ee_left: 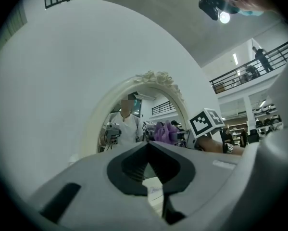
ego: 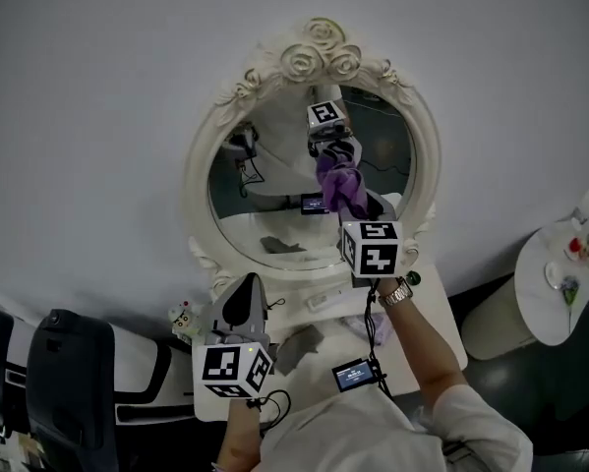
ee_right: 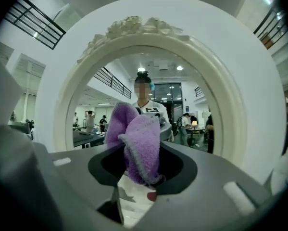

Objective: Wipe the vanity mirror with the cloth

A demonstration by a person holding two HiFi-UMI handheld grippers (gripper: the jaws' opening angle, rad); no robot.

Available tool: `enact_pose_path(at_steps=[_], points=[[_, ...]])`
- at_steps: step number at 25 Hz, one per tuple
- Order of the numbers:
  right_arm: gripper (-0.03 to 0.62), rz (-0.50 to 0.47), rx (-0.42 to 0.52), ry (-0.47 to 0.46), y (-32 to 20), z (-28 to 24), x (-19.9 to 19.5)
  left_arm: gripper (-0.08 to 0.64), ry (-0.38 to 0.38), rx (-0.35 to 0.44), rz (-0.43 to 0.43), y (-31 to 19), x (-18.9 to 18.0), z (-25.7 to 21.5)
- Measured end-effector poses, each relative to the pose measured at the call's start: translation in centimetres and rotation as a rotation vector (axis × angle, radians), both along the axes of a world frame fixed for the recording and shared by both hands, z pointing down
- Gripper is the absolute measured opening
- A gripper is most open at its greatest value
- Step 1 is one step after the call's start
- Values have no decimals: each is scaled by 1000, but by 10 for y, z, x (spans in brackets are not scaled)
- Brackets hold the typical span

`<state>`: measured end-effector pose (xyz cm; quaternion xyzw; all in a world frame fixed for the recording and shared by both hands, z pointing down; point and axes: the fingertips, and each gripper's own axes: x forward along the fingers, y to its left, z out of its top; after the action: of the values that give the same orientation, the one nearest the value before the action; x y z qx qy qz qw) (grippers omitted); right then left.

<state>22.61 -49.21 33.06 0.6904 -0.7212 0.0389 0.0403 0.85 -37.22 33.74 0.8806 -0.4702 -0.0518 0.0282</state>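
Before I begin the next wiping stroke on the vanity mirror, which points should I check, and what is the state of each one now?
1. Cloth gripped: ok. The right gripper is shut on the purple cloth.
2. Cloth aimed at the glass: ok. It points at the mirror, near the upper middle of the glass.
3. Cloth touching the glass: cannot tell.
4. Other tool out of the way: ok. The left gripper is low, before the base of the frame, with its jaws together and empty.
5. Mirror steadied: not ok. Neither gripper holds the frame.
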Motion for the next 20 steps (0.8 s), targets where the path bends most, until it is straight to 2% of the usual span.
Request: enact_pose_path(at_steps=[5, 11, 15, 17, 20], points=[[158, 137, -16, -39, 9, 7, 86, 2, -2, -6, 54, -5, 33, 3], [157, 231, -37, -44, 17, 18, 141, 2, -4, -13, 83, -5, 55, 8], [156, 208, -20, -83, 24, 19, 127, 2, -10, -14, 74, -4, 52, 10], [156, 145, -16, -117, 26, 21, 103, 2, -14, -16, 60, -5, 45, 11], [156, 27, -17, -112, 23, 25, 48, 2, -14, -15, 27, -5, 29, 11]])
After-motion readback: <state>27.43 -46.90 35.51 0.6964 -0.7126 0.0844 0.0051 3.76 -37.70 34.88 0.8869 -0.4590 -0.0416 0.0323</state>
